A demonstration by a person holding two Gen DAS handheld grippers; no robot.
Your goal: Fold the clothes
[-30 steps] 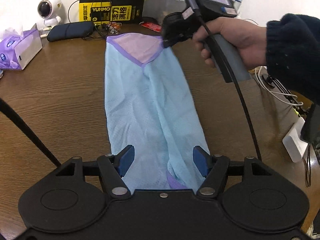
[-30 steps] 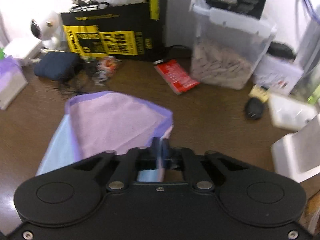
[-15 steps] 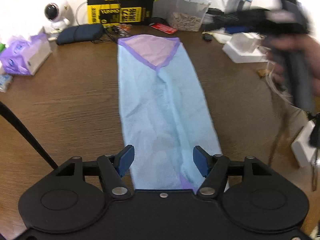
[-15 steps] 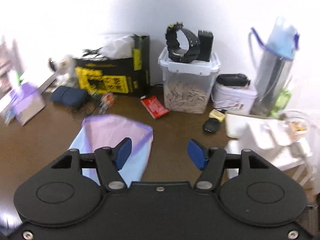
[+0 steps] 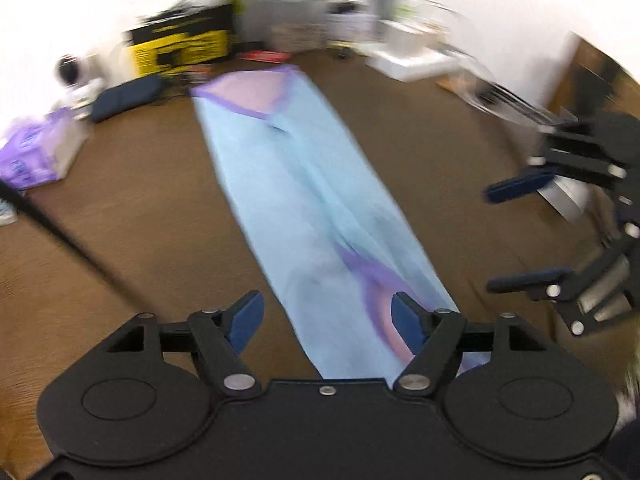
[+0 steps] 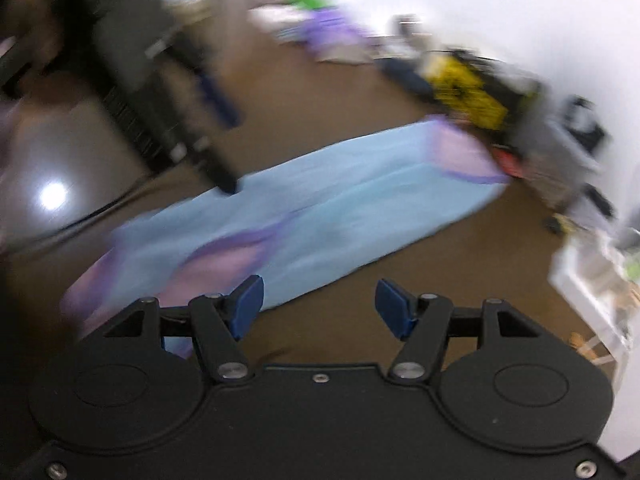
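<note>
Both fisheye views are heavily smeared by motion blur, the right wrist view worst, with the clutter along the white wall (image 5: 100, 8) reduced to streaks while each camera's own black gripper mount stays sharp. Lighting is bright and even, the wall blown out to near pure white. A round glare spot (image 6: 53, 195) shines on the glossy brown wooden table (image 5: 140, 200), and the edges bow and darken at the corners.
</note>
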